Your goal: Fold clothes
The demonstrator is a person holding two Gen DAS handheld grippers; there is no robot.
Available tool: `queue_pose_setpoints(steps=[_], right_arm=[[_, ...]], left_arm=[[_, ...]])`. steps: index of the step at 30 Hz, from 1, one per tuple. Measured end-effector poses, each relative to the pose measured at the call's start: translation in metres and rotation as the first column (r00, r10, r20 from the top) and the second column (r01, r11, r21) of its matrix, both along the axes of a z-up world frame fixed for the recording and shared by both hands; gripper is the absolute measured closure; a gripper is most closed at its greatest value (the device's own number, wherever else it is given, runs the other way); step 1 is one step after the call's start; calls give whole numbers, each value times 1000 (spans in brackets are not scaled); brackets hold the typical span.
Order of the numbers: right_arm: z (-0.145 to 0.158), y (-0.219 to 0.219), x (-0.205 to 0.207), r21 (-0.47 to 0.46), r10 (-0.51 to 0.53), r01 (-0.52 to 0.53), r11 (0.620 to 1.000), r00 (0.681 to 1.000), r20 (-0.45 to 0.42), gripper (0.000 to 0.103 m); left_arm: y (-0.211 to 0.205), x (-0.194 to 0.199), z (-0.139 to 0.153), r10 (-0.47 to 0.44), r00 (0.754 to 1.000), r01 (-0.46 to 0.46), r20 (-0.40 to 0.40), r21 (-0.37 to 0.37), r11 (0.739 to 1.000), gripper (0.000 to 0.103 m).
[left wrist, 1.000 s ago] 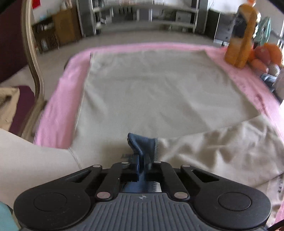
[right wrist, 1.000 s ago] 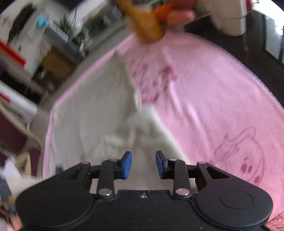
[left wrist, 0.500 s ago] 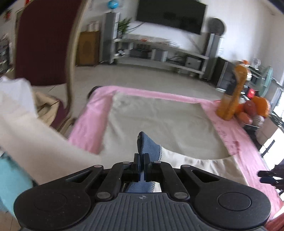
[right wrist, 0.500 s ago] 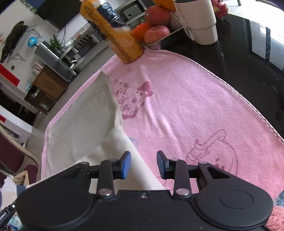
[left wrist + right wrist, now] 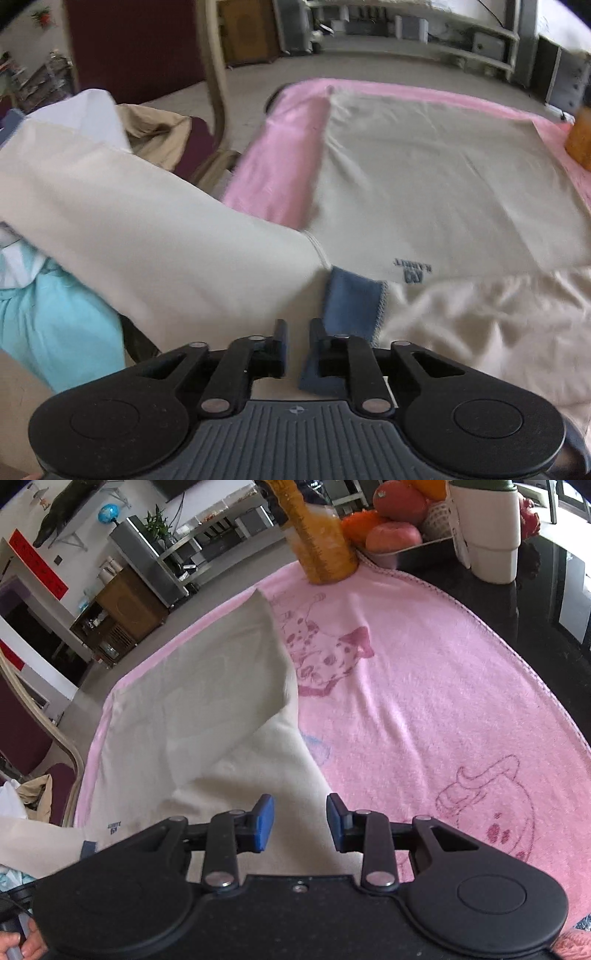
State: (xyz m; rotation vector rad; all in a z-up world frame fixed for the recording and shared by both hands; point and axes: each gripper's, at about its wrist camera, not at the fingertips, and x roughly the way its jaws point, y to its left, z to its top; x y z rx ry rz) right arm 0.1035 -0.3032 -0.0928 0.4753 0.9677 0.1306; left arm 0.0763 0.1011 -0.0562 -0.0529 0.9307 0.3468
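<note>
The left tool (image 5: 297,341) has just let go of the blue collar (image 5: 352,297), dropping the half-folded cream shirt (image 5: 424,177) onto the pink blanket (image 5: 424,686) covering the counter, while the right tool (image 5: 300,821) hovers part-open and empty.

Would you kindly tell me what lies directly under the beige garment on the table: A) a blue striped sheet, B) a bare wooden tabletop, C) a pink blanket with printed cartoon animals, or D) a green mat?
C: the beige garment is spread over a pink blanket printed with a spotted cartoon animal, and pink borders show along the garment's edges in the left wrist view too.
</note>
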Motion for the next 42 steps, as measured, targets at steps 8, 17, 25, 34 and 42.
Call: queue_pose_setpoints(steps=[8, 17, 25, 34, 42], right_arm=[[-20, 1, 13, 186, 35, -15, 982, 994, -106, 81], [-26, -16, 16, -64, -159, 151, 987, 975, -154, 92], [4, -19, -5, 41, -114, 113, 993, 994, 5, 92], [-17, -7, 55, 311, -109, 124, 942, 992, -67, 92], [-53, 2, 80, 311, -147, 186, 932, 978, -145, 103]], left_arm=[[-30, -3, -4, -267, 963, 269, 27, -97, 958, 84], [-24, 13, -36, -84, 989, 113, -124, 250, 962, 88], [-15, -12, 1, -155, 986, 160, 55, -119, 980, 85], [-34, 28, -33, -159, 986, 150, -47, -157, 976, 80], [-25, 31, -34, -161, 986, 151, -43, -173, 973, 80]])
